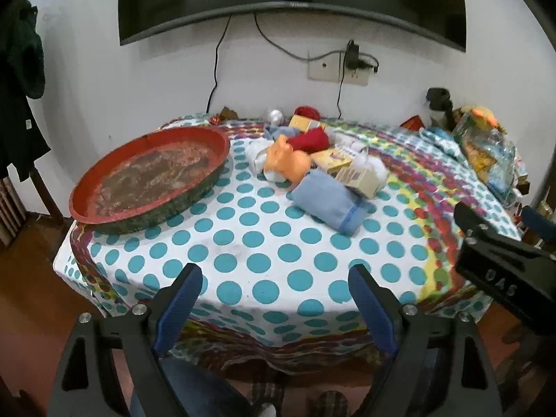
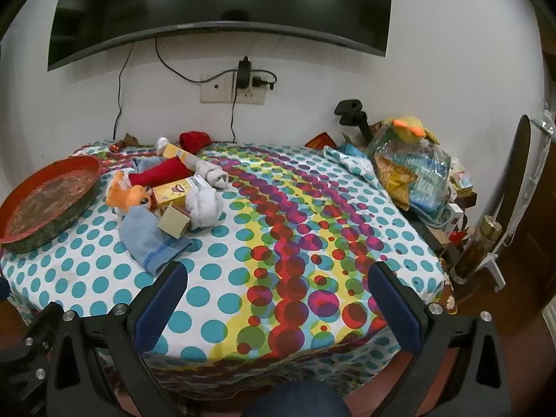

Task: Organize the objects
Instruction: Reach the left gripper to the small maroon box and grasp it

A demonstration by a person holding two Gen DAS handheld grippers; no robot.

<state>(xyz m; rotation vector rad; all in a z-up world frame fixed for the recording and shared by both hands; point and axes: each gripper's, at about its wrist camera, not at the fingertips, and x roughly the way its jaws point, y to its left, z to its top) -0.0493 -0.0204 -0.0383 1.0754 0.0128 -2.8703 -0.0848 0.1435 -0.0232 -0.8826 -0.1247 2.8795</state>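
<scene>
A pile of small things lies mid-table: an orange plush toy (image 1: 286,160) (image 2: 130,193), a folded blue cloth (image 1: 328,205) (image 2: 151,238), a red cloth roll (image 1: 309,140) (image 2: 158,173), yellow boxes (image 1: 332,158) (image 2: 177,189), a small tan box (image 1: 361,177) (image 2: 174,222) and rolled white socks (image 2: 205,205). A round red tray (image 1: 149,177) (image 2: 45,198) sits at the table's left. My left gripper (image 1: 274,285) is open and empty over the near edge. My right gripper (image 2: 278,283) is open and empty over the near right edge; its body also shows in the left wrist view (image 1: 500,274).
The table wears a dotted cloth (image 1: 250,243) (image 2: 299,229). A plastic bag of snacks (image 2: 413,173) (image 1: 486,149) and clutter fill the far right. A television (image 2: 222,3), cables and a wall socket (image 2: 236,87) hang behind. A dark garment (image 1: 21,87) hangs at left.
</scene>
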